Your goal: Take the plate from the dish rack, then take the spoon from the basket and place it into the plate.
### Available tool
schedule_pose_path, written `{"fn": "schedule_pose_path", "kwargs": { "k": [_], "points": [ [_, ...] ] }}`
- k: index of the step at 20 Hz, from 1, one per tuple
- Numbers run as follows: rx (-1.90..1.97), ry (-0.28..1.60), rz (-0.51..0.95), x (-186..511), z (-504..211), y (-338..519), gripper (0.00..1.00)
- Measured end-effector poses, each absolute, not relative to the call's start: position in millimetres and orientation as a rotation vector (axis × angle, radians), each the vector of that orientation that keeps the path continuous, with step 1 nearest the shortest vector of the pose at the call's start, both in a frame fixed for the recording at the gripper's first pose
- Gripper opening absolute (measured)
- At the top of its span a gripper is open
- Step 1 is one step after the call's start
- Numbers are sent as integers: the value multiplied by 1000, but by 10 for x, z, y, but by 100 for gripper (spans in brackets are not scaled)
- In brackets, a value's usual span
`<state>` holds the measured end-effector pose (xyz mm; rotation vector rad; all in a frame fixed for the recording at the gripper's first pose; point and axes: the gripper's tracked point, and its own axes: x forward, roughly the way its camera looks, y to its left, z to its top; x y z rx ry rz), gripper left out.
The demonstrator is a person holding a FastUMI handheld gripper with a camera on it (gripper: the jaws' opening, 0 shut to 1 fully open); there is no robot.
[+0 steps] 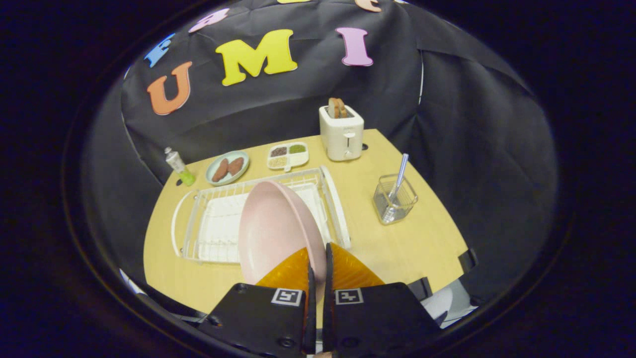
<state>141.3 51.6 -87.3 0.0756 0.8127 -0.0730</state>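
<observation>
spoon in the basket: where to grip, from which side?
Gripper is shut on the pink plate now. For the spoon: pinch the handle's upper part, coming from above. It leans up out of the clear basket, bowl end down inside, so only the handle is free.

Matt pink plate [273, 228]; white wire rack [198, 209]; wooden table [397, 238]

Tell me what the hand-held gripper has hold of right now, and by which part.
The hand-held gripper is shut on the pink plate, pinching its rim at the near edge, with the plate standing on edge above the dish rack.
</observation>
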Motion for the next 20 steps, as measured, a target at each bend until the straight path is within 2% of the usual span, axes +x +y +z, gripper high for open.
{"fn": "schedule_pose_path", "kwargs": {
  "k": [9, 20],
  "points": [
    [144, 866, -57, 888, -2084, 138, 11],
    [187, 797, 71, 920, -2406, 12, 20]
  ]
}}
